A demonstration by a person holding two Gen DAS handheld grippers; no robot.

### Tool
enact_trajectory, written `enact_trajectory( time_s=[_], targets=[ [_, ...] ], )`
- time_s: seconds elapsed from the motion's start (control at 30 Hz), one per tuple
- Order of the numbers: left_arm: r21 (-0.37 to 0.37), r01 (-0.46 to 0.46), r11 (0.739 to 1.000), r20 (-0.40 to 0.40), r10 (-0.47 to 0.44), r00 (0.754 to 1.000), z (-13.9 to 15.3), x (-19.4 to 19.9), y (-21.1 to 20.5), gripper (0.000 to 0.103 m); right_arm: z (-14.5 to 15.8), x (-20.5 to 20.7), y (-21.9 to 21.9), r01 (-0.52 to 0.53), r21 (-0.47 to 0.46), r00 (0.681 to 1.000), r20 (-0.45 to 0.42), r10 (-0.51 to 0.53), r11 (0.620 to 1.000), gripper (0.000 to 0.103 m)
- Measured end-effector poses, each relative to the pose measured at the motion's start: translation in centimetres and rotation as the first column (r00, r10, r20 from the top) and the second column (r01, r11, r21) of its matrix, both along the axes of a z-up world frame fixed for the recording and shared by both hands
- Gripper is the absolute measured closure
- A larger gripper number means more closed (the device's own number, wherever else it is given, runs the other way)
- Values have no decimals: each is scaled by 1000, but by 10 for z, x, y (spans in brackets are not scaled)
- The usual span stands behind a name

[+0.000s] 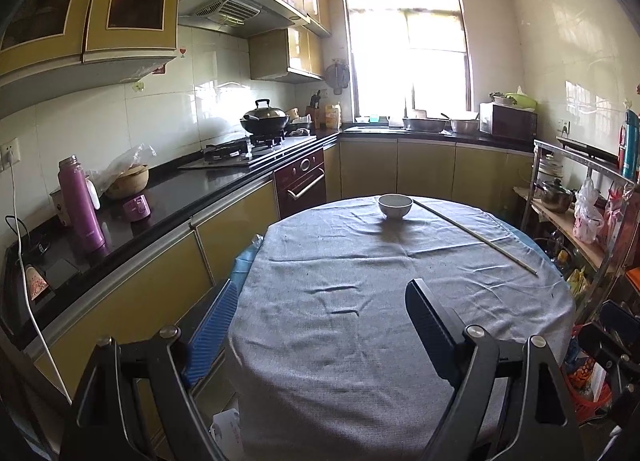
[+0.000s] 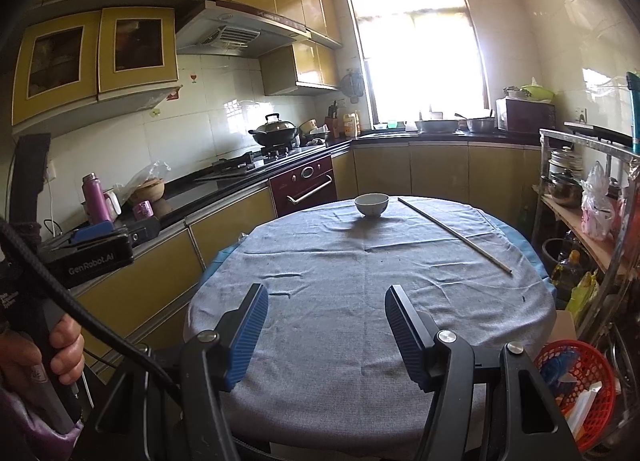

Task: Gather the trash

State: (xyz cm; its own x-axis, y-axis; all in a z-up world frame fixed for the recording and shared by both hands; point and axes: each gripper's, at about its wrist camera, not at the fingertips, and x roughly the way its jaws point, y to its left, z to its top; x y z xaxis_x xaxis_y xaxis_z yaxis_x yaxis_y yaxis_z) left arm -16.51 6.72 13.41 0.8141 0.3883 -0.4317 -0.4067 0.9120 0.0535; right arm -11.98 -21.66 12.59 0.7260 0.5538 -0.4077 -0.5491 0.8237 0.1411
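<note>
I see a white ceramic bowl (image 2: 371,204), contents hidden, beside a thin wooden stick (image 2: 454,234) at frame centre; my left gripper (image 1: 320,325) gapes wide, my right gripper (image 2: 326,325) narrower, both empty.

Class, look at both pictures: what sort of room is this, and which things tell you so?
A home kitchen: a lidded black wok on a gas hob, a steel extractor hood, yellow cupboards.

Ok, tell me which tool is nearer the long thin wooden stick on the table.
Right. The right tool hovers at the near table edge, stick ahead-right; the left tool is farther left.
</note>
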Motion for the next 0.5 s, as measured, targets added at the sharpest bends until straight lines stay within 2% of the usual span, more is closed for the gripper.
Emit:
enact_trajectory(
  time_s=[0.5],
  targets=[
    [-1, 5, 1000, 5, -5, 1000, 0, -2, 2, 17, 0, 1, 2, -2, -2, 1000, -3, 2, 1000, 38]
  ],
)
